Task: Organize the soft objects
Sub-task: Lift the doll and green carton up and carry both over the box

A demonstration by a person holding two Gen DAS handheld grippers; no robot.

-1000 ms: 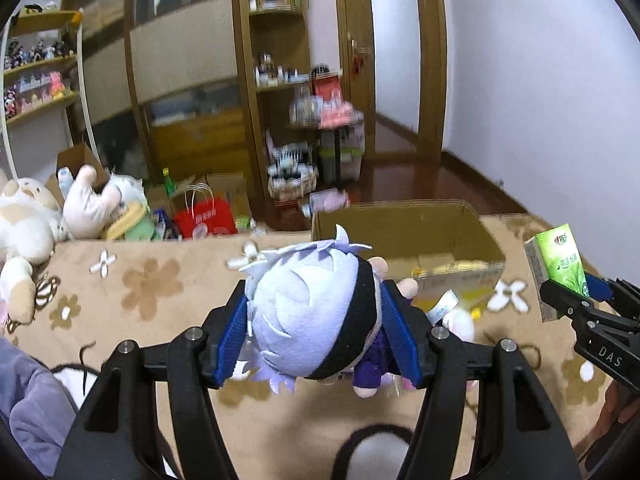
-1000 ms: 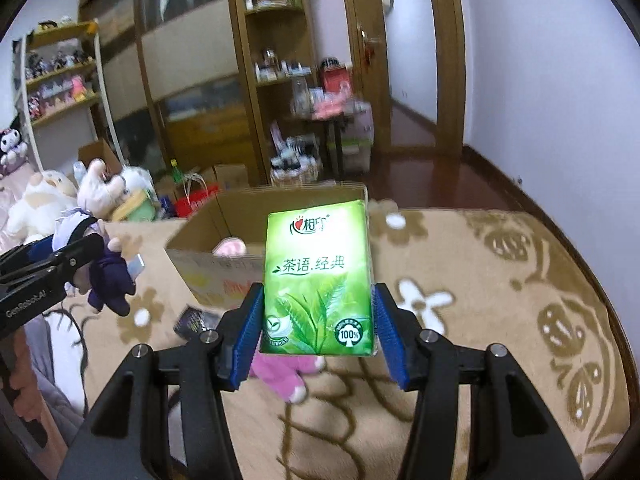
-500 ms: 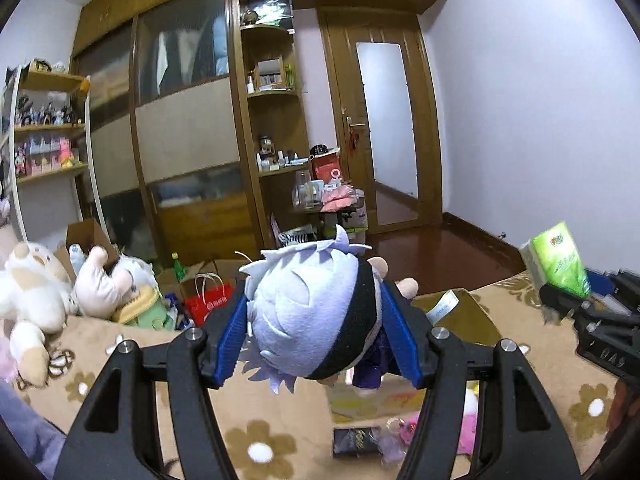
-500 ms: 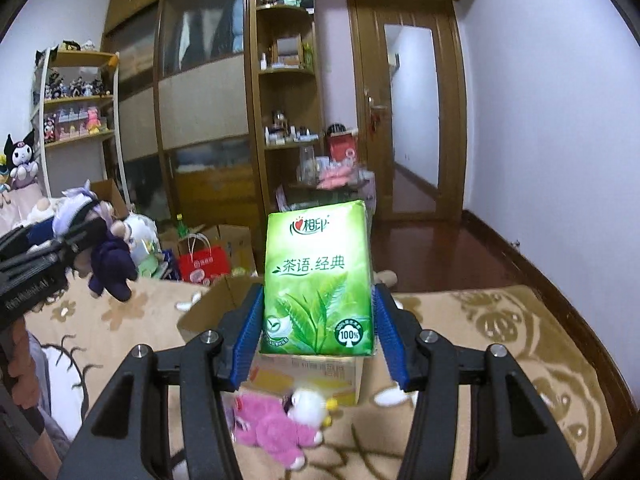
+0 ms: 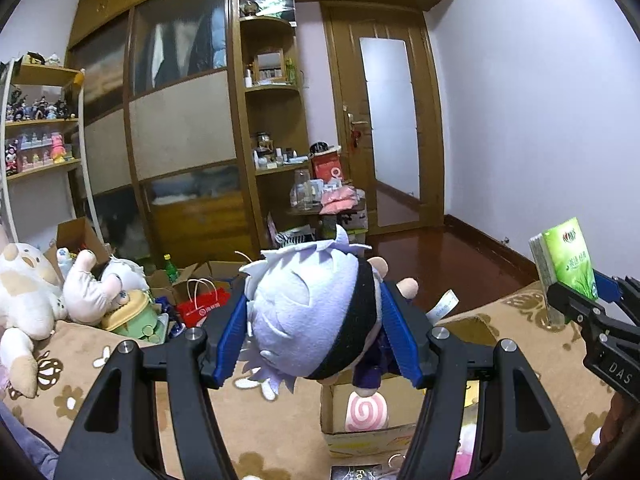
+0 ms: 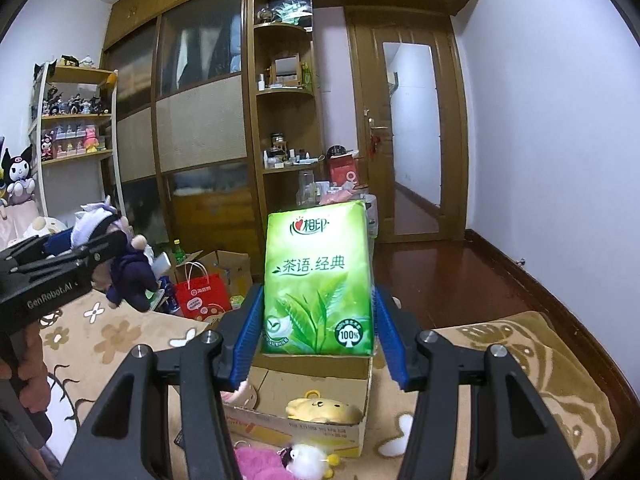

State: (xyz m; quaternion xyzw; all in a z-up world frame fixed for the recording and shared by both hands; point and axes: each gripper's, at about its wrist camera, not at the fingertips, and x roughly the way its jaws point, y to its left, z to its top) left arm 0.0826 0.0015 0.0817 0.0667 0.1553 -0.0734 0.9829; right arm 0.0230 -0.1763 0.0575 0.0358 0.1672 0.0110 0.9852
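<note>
Side-by-side wrist views; shared cardboard box (image 6: 320, 432)

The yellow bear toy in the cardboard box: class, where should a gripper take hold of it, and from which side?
Grip the yellow bear toy across its rounded head, coming from above: the cardboard box walls block its sides, and only its top shows. The ring on top looks too small for the fingers.

Tissue pack (image 6: 318, 280) reads "茶语.经典", "100%"; left gripper (image 6: 60, 260) "GenRobot.AI".
</note>
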